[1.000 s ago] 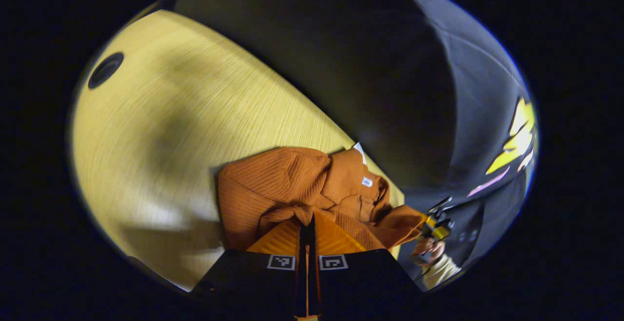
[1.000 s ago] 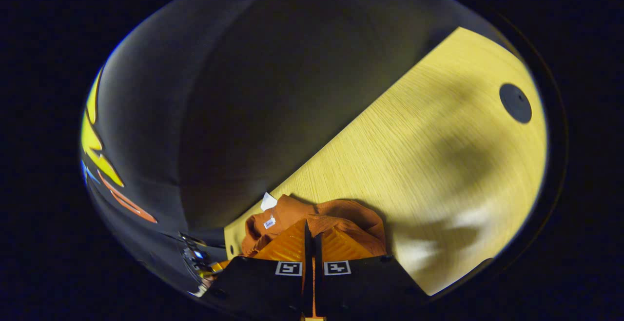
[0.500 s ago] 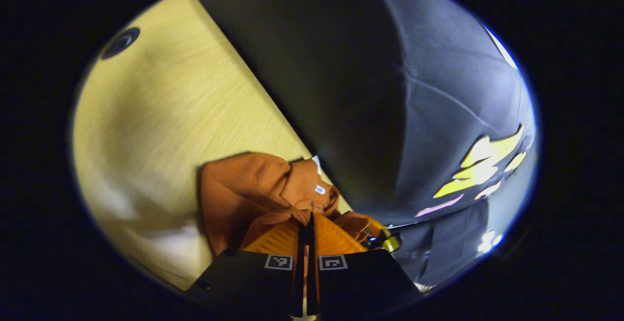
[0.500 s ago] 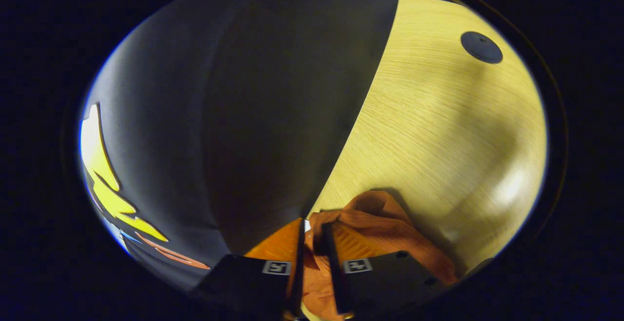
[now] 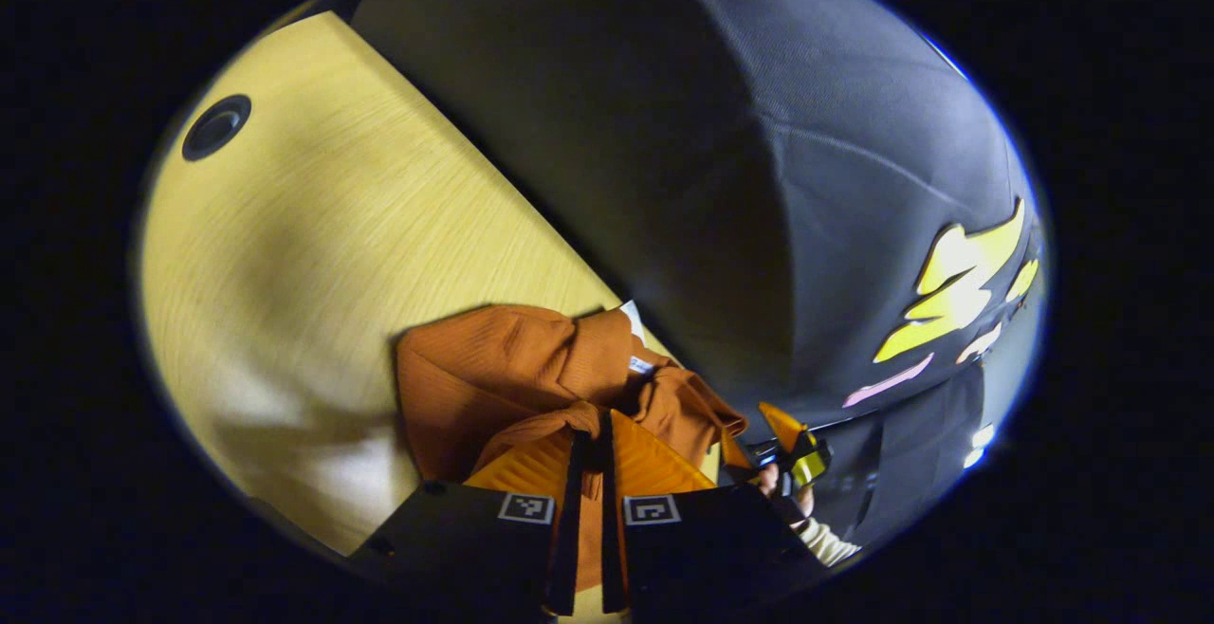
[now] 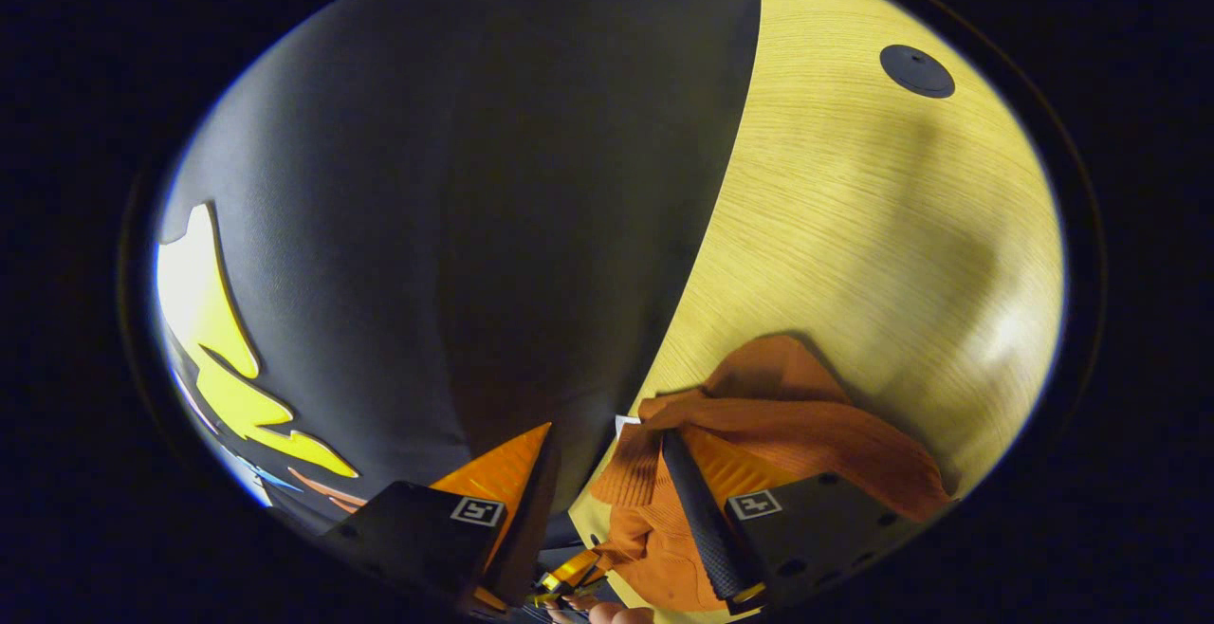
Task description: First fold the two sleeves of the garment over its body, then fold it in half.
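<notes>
Both tongs hover over the ribbed, crumpled orange garment on the smooth wooden table. Left gripper pinches the cloth; right gripper gapes wide, let go.

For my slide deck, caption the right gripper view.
Right tongs open above the rust-orange ribbed garment lying crumpled at the wooden table's edge.
</notes>
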